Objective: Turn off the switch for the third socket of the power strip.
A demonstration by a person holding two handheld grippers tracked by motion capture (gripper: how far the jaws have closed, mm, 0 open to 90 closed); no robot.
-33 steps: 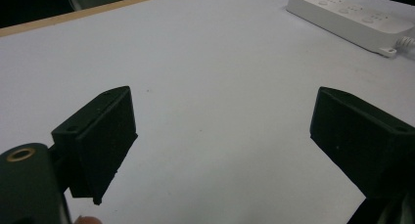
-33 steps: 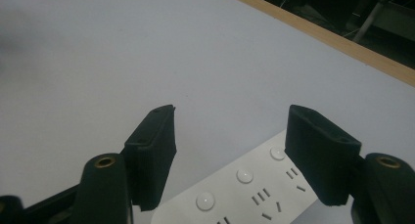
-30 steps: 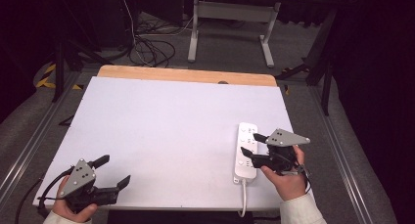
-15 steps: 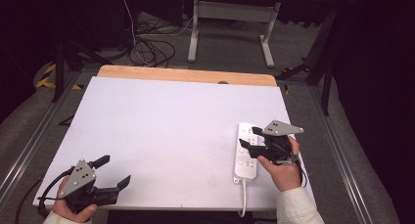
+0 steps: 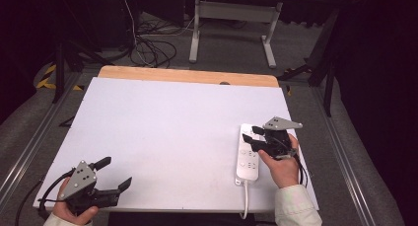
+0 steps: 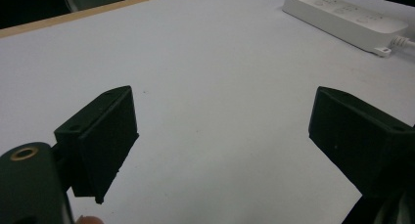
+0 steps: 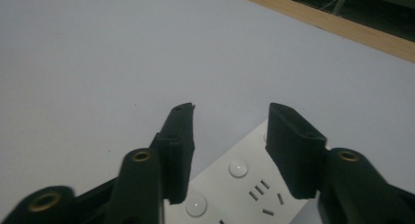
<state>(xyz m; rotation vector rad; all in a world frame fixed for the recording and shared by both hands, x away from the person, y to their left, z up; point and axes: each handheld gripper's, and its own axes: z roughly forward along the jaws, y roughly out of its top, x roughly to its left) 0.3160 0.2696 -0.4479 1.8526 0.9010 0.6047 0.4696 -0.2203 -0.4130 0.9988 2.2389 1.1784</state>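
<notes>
Since a moment ago my right gripper (image 5: 250,134) has slid forward and leftward, so its jaws now hang over the far half of the power strip (image 5: 248,152) rather than beside its middle; my left gripper (image 5: 114,172) has barely shifted.

Going left to right: I hold the left gripper low at the near left corner of the white table (image 5: 167,122), its jaws spread wide with nothing but bare tabletop between them, and its dark cable loops off the table edge. From its own view I see the power strip (image 6: 345,19) well apart at the far right.

At the right, the white strip lies lengthwise near the table's right edge, its cord (image 5: 245,201) running off the near edge. My right gripper (image 7: 230,131) has its jaws parted above the strip's round buttons and sockets (image 7: 244,190), gripping nothing.
</notes>
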